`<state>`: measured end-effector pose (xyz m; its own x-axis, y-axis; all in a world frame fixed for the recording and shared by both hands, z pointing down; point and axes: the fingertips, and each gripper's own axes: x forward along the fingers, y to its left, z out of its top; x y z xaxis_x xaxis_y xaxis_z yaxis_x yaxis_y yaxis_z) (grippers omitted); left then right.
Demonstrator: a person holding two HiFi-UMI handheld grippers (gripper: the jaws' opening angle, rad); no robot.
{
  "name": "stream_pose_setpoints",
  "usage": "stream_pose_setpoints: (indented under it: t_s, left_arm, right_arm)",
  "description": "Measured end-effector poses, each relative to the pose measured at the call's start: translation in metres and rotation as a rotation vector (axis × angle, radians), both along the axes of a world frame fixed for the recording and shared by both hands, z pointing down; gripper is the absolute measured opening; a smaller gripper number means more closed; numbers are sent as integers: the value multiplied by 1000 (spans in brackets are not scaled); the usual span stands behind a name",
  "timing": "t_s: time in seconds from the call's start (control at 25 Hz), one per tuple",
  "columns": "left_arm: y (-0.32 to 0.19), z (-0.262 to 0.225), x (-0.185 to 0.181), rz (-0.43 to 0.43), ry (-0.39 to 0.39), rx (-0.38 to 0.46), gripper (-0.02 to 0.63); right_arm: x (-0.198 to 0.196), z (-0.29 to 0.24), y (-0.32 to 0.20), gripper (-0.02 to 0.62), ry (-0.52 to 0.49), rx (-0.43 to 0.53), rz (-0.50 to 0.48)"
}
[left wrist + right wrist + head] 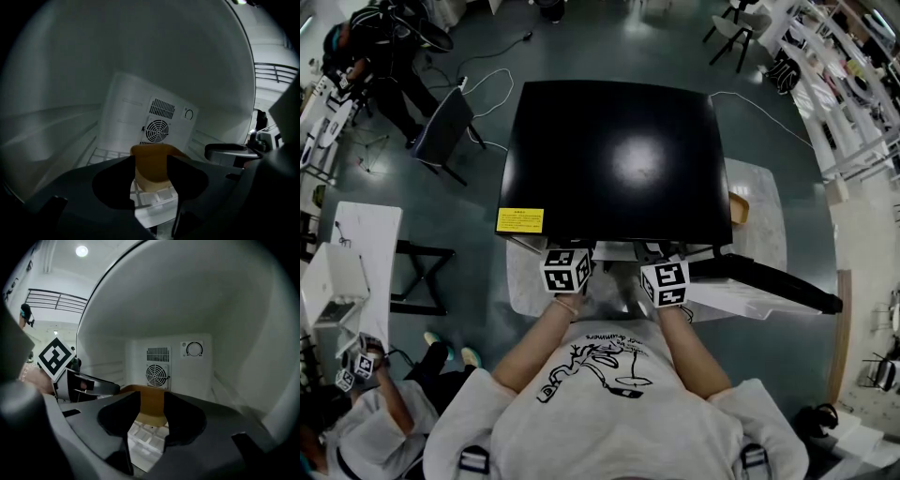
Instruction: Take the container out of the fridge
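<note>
A tan container (151, 161) stands on the white wire shelf (150, 199) inside the black mini fridge (614, 159). My left gripper (151, 180) is open, its dark jaws framing the container from the near side with no pad pressing on it. My right gripper (146, 420) is open too, with the same container (151, 404) just beyond its jaws. In the head view only the two marker cubes (565, 270) (666, 281) show at the fridge mouth; the jaws and the container are hidden under the fridge top. The left gripper's body (79, 385) shows at the left of the right gripper view.
The fridge door (769, 281) hangs open to the right. A round fan grille (156, 130) and a dial (193, 349) sit on the fridge's back wall. Curved white walls close in on both sides. Another person (356, 403) stands at the lower left by a white table (356, 253).
</note>
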<state>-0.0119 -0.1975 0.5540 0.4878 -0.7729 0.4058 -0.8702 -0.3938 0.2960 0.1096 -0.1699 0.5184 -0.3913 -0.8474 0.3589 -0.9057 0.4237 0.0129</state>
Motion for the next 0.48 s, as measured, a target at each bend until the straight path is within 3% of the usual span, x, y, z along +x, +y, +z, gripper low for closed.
stream_pose_setpoints:
  t_s: [0.48]
  left_arm:
    - [-16, 24, 1, -34, -27, -103, 222]
  right_arm:
    - [2, 4, -11, 161, 1, -16, -2]
